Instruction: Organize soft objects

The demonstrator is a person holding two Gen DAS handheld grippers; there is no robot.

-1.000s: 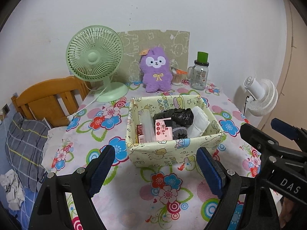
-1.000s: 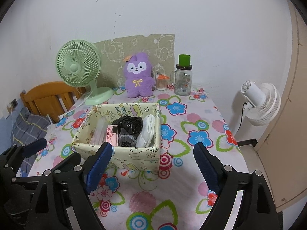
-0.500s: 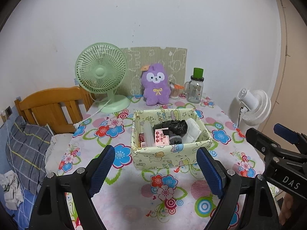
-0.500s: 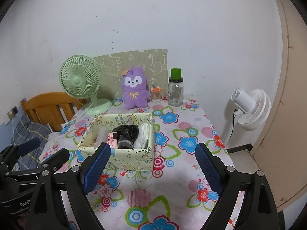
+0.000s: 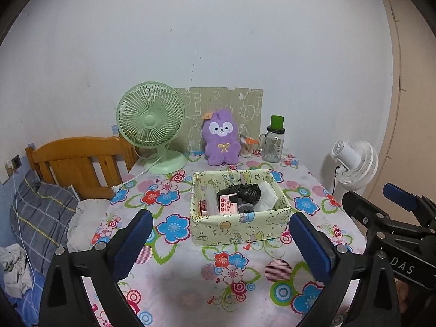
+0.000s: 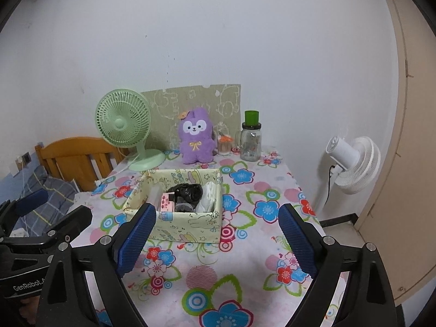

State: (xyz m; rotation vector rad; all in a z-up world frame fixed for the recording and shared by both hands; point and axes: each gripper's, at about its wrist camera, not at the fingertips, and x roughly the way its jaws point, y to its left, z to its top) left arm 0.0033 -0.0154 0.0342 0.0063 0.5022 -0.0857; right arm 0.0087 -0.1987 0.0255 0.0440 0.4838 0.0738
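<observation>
A pale yellow patterned fabric box (image 5: 239,229) (image 6: 185,230) sits mid-table on the floral cloth. It holds a black bundle (image 5: 242,190) (image 6: 188,192), a white cloth (image 5: 267,197), a pink packet (image 5: 227,205) and a clear tube. A purple plush toy (image 5: 220,141) (image 6: 194,137) stands upright at the back against the wall. My left gripper (image 5: 220,242) is open and empty, near the table's front edge. My right gripper (image 6: 218,241) is open and empty, to the right of the left one.
A green desk fan (image 5: 152,125) stands back left with its cord on the table. A glass jar with a green lid (image 5: 275,143) and a small cup stand back right. A white floor fan (image 5: 354,163) is right of the table. A wooden headboard (image 5: 79,163) and bedding lie left.
Both grippers have pulled back and up from the box; the box and plush look smaller and farther. Both stayed open and empty.
</observation>
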